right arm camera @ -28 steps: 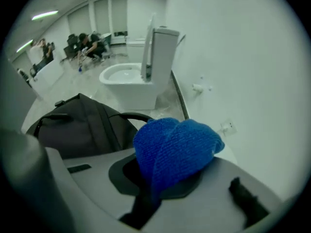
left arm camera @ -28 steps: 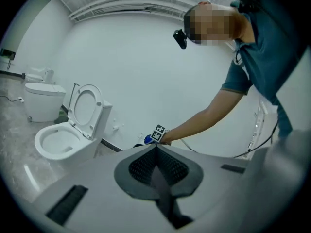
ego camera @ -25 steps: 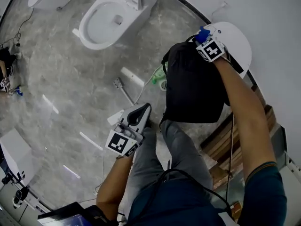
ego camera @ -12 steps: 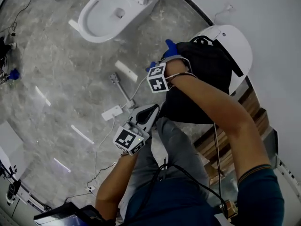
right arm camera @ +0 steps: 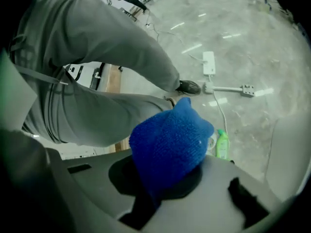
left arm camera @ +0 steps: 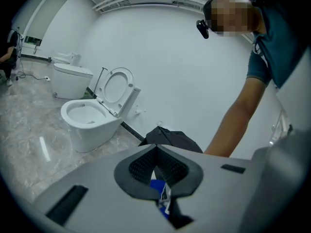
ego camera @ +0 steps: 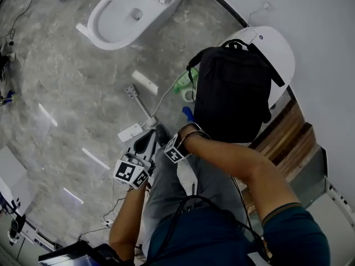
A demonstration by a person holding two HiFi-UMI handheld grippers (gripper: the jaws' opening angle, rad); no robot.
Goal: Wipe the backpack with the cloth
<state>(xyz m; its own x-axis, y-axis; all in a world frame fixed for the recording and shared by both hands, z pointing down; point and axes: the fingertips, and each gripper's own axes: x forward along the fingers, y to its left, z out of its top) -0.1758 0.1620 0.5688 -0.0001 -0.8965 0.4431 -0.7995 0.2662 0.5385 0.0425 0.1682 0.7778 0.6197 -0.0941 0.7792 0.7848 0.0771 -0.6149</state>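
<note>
Grips blue cloth [right arm camera: 167,140] in right gripper [ego camera: 187,121], clear of backpack [ego camera: 230,90]; shows left gripper [left arm camera: 156,161] pinched shut, empty. Looks between strokes or finished; wiped share not tellable

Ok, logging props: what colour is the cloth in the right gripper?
The cloth is blue, clearest in the right gripper view.
</note>
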